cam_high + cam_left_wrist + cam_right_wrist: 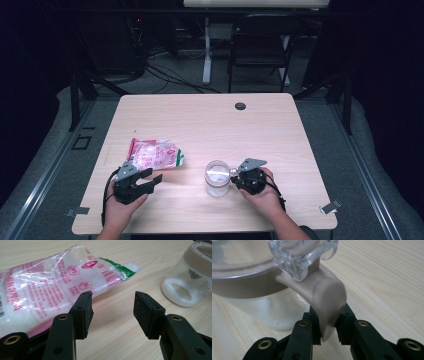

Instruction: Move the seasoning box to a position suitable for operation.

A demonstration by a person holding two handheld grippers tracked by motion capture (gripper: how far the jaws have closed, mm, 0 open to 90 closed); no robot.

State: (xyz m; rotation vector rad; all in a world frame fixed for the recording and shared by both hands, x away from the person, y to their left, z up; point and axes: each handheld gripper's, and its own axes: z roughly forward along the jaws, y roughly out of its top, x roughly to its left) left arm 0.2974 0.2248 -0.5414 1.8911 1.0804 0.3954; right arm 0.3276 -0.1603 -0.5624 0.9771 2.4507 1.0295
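The wooden counter (210,120) carries a soft, crinkly plastic bag of white granules (154,154) near its left front edge; best pinched at a sealed end. The glass jar (217,178), rigid, breakable, perhaps sugar-filled, stands front centre. The right tool (327,326) clamps its tan latch tab (328,300); the left tool (112,312) gapes wide, empty.

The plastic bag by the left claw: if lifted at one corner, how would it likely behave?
The plastic bag would probably sag: its thin film lies crumpled and flat on the table. The white powder inside would likely slide toward the low end. The glossy film may slip between the open left claw.
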